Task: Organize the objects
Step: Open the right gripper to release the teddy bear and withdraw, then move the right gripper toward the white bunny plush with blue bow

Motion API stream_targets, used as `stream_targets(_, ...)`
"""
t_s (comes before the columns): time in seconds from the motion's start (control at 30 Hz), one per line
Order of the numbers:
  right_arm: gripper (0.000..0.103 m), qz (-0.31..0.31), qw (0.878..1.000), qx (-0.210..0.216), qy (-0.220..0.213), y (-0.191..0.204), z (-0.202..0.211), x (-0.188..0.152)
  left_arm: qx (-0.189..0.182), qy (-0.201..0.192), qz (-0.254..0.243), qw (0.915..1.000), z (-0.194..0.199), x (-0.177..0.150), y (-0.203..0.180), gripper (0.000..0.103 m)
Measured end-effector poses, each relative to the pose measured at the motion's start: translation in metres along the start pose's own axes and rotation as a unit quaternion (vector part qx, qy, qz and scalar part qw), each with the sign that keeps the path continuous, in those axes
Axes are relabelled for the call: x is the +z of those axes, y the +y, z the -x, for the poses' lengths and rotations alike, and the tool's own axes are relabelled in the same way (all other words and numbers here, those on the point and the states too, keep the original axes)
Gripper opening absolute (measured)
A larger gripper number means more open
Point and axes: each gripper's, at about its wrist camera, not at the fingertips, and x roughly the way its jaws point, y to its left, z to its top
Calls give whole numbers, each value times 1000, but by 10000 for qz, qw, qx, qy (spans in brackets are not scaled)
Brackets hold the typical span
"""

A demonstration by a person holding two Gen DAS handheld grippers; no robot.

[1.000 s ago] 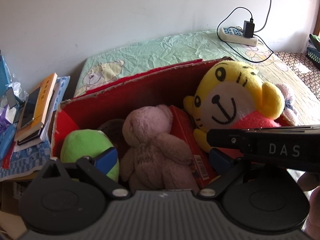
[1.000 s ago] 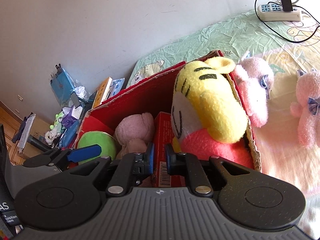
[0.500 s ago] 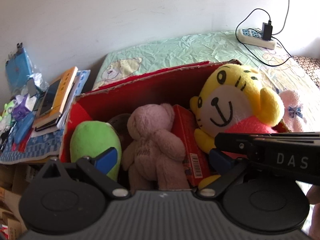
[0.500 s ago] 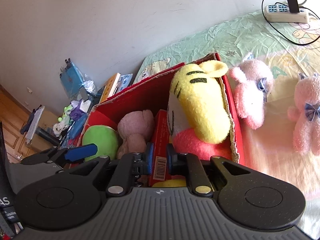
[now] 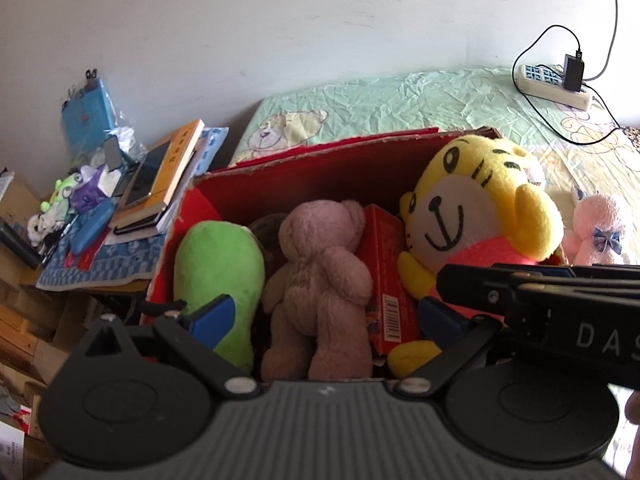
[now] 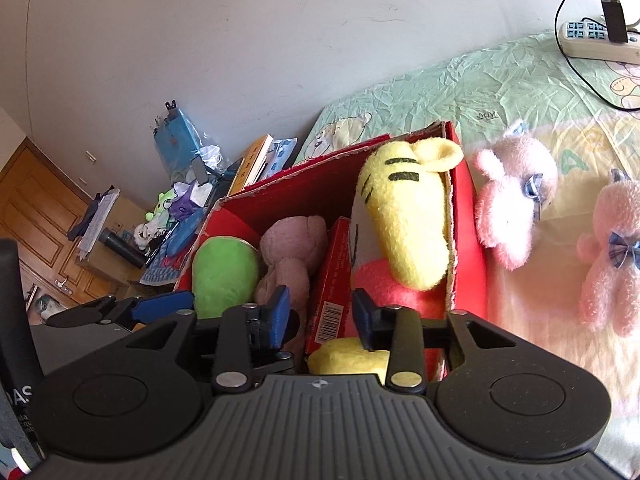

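Note:
A red cardboard box (image 5: pixel 320 172) (image 6: pixel 464 208) on the bed holds a green plush (image 5: pixel 218 264) (image 6: pixel 224 276), a brown teddy bear (image 5: pixel 324 276) (image 6: pixel 292 252), a small red carton (image 5: pixel 386 272) (image 6: pixel 330 292) and a yellow tiger plush (image 5: pixel 476 208) (image 6: pixel 408 216). My left gripper (image 5: pixel 326 316) is open and empty above the box's near side. My right gripper (image 6: pixel 322 316) is open and empty over the red carton; its body shows in the left wrist view (image 5: pixel 560 300). Two pink plush toys (image 6: pixel 516 200) (image 6: pixel 612 256) lie on the bed right of the box.
A power strip (image 5: pixel 552 86) (image 6: pixel 600 40) with a charger and cable lies at the bed's far end by the wall. A cluttered side table (image 5: pixel 120 216) with books, a phone and small toys stands left of the box. A wooden door (image 6: pixel 36 216) is far left.
My right gripper has opened; it was shut before. Both grippers have pulled back and up from the box, so more of the room shows.

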Motion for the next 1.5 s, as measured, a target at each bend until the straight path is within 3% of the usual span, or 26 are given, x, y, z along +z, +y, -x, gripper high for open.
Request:
stream_targets(0.3, 40, 90, 9994, 329, -22, -5, 25, 8, 190, -3, 96, 9998, 21, 8, -16, 99)
stream_targets(0.7, 41, 56, 9989, 424, -205, -32, 70, 17, 233, -228, -12, 9995, 56, 19, -63, 99)
stream_targets(1.07, 43, -40, 9993, 243, -287, -57, 99, 11, 54, -197, -243, 9995, 66, 18, -111, 99)
stream_targets(1.5, 45, -231, 9992, -101, -295, -73, 109, 7, -351, -125, -492, 9981, 57, 17, -132, 99)
